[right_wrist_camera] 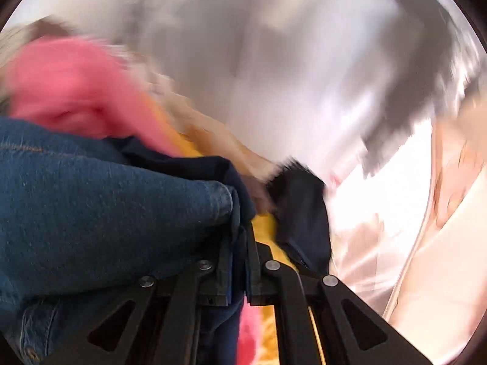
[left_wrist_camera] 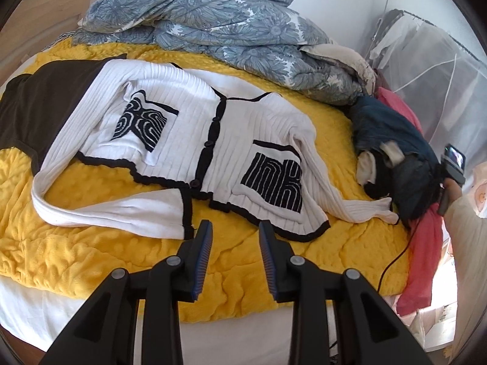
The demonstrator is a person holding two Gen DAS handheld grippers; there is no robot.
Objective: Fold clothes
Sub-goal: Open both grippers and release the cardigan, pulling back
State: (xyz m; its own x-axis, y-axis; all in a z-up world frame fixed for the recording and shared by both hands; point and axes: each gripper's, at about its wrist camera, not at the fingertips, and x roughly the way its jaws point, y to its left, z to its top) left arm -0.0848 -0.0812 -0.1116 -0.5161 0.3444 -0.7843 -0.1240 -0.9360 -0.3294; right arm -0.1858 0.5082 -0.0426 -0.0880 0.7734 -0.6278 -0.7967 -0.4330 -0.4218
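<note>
A white ribbed cardigan (left_wrist_camera: 194,140) with black trim and two patterned pockets lies spread on the yellow blanket (left_wrist_camera: 91,243). My left gripper (left_wrist_camera: 234,234) hovers open just in front of its hem, holding nothing. At the bed's right edge lies a dark blue denim garment (left_wrist_camera: 392,140), and the right gripper's body (left_wrist_camera: 453,164) shows at its far side. In the right wrist view my right gripper (right_wrist_camera: 240,237) is shut on a fold of those blue jeans (right_wrist_camera: 106,206), which drape over its left finger. That view is motion-blurred.
A dark brown garment (left_wrist_camera: 45,106) lies under the cardigan's left side. A blue floral duvet (left_wrist_camera: 219,21) is heaped at the back. Pink cloth (left_wrist_camera: 423,258) hangs off the bed's right edge beside a cable, with a white mesh net (left_wrist_camera: 432,60) behind it.
</note>
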